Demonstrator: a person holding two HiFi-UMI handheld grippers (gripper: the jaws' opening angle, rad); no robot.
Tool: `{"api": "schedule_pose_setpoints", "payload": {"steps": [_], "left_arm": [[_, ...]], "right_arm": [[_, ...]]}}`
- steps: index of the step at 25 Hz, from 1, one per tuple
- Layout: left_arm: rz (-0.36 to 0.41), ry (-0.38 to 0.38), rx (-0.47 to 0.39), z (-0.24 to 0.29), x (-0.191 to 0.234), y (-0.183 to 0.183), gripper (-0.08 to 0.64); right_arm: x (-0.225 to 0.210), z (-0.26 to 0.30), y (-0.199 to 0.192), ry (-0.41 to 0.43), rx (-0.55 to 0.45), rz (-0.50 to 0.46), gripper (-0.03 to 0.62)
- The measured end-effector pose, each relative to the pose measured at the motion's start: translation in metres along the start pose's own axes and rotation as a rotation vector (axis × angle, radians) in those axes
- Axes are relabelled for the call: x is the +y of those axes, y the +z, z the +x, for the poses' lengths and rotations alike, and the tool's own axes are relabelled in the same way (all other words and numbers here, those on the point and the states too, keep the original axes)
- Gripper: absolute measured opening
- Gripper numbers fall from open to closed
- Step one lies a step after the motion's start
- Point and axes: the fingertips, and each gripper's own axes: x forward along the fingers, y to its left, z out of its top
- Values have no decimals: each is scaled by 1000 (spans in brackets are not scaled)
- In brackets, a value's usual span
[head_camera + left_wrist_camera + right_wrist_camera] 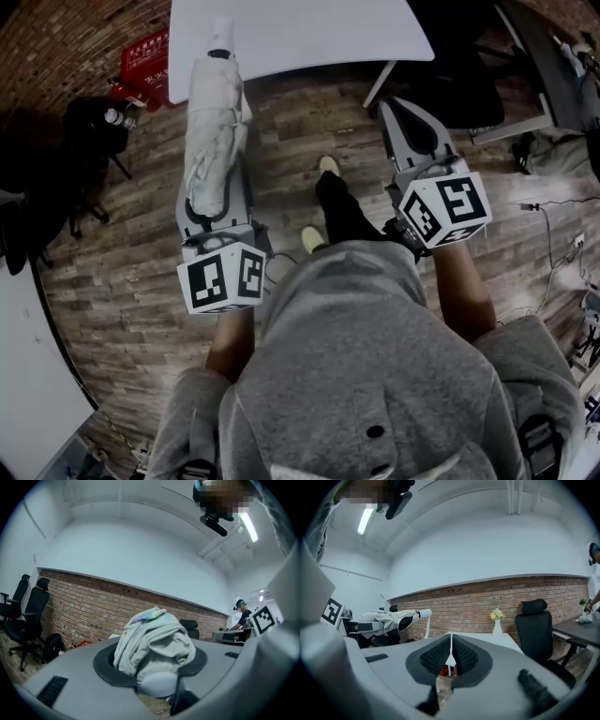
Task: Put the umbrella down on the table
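Note:
A folded white umbrella (pixel 214 122) lies lengthwise between the jaws of my left gripper (pixel 216 192), which is shut on it. Its capped tip reaches over the near edge of the white table (pixel 309 33). In the left gripper view the bunched umbrella fabric (pixel 152 641) fills the gap in the left gripper (pixel 152 663). My right gripper (pixel 405 108) is shut and holds nothing, pointing level at the table's near right corner. In the right gripper view the right gripper (pixel 451 656) has its ribbed pads together, with the umbrella (pixel 391 619) off to the left.
A white vase with flowers (pixel 497 623) stands on the table (pixel 487 639). A black office chair (pixel 534 630) is at the table's right, and a dark chair (pixel 89 131) and a red box (pixel 145 56) at its left. A brick wall runs behind. The person's feet stand on the wood floor (pixel 309 159).

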Motion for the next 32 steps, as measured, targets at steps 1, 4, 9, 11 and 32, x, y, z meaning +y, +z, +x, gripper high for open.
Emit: {"api": "schedule_pose_setpoints", "payload": {"steps": [1, 4, 9, 11, 32], "left_arm": [[1, 3, 4, 5, 0, -2, 212], [1, 2, 17, 19, -1, -5, 212], [-4, 0, 34, 46, -1, -6, 212], [-6, -3, 40, 55, 0, -7, 213], [-12, 26, 70, 176, 14, -9, 213]], "right_arm": [[-4, 4, -1, 0, 1, 1, 25], [-14, 14, -1, -3, 4, 7, 25], [-29, 34, -1, -6, 15, 17, 25], [-34, 41, -1, -9, 21, 21, 25], [-99, 154, 3, 36, 42, 33, 25]]}}
